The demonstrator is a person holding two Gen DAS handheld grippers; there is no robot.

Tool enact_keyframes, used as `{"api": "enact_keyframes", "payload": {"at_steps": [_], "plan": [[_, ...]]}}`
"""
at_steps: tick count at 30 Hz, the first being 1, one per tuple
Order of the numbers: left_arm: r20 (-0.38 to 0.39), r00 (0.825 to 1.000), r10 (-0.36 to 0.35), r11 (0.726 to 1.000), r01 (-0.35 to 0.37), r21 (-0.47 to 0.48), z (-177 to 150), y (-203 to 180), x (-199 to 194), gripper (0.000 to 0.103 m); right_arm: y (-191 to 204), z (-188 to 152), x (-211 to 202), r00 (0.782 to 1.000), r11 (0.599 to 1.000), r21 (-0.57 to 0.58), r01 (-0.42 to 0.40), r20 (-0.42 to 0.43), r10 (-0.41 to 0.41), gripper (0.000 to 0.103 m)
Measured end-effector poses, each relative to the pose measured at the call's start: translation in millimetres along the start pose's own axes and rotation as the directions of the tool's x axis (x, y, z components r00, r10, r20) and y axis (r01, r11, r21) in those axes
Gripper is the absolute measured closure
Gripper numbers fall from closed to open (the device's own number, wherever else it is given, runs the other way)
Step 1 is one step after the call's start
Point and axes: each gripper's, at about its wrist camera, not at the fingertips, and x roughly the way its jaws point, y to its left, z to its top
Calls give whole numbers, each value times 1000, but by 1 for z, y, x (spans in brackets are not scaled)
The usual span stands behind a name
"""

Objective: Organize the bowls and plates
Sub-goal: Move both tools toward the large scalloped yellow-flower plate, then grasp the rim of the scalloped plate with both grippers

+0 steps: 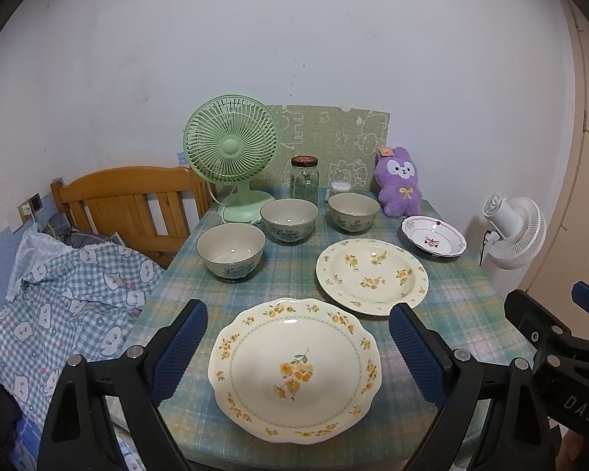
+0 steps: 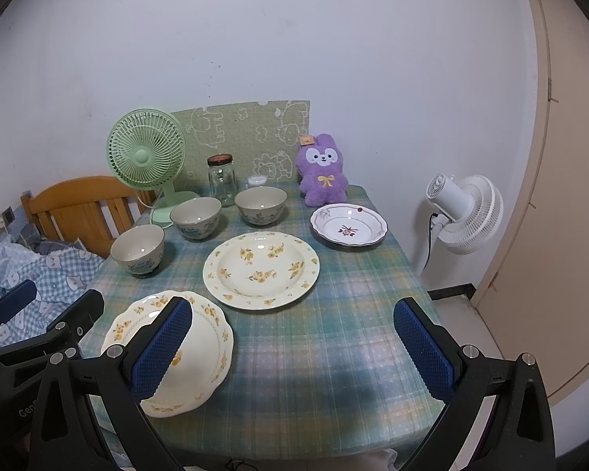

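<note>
Near the bench's (image 1: pixel 471 314) front edge, my released left tongs (image 1: pixel 298 347) and right tongs (image 2: pixel 294 347) hover; I'd pinch the glazed, brittle, slippery scalloped plate (image 1: pixel 294 369) by its rim.

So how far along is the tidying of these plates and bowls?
Nothing looks done yet. The three bowls stand apart, unstacked, and the three plates lie separately on the table. Nothing is in hand: the left gripper is open with the nearest plate in front of it, and the right gripper is open too. All stacking remains.
</note>
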Motion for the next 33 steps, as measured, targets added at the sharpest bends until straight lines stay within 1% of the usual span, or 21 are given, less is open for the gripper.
{"api": "enact_keyframes", "payload": {"at_steps": [10, 15, 19, 22, 25, 28, 31, 33], "plan": [[0, 1000, 6, 1000, -6, 4, 5, 2, 7, 12, 5, 3, 5, 1000, 1000, -6, -8, 1, 8, 0], [-7, 1000, 25, 1000, -25, 12, 8, 6, 15, 13, 9, 6, 13, 1000, 1000, 4, -13, -7, 13, 0], [-44, 998, 34, 999, -34, -4, 10, 17, 26, 13, 22, 11, 26, 999, 1000, -12, -22, -39, 21, 0], [-54, 998, 30, 999, -31, -8, 12, 24, 36, 13, 32, 13, 39, 998, 1000, -7, -28, -65, 27, 0], [-95, 995, 27, 1000, -28, -11, 12, 33, 53, 14, 41, 14, 59, 994, 1000, 0, -19, -109, 19, 0], [-131, 991, 23, 1000, -24, -9, 9, 41, 72, 16, 55, 12, 78, 990, 1000, -16, -14, -142, 11, 4], [-172, 985, 17, 1000, -17, -1, 3, 48, 94, 19, 66, 7, 96, 986, 1000, -30, -5, -169, 0, 5], [-202, 979, 19, 1000, -19, 0, -2, 53, 108, 20, 74, 1, 111, 979, 999, -31, -11, -202, 4, 6]]}}
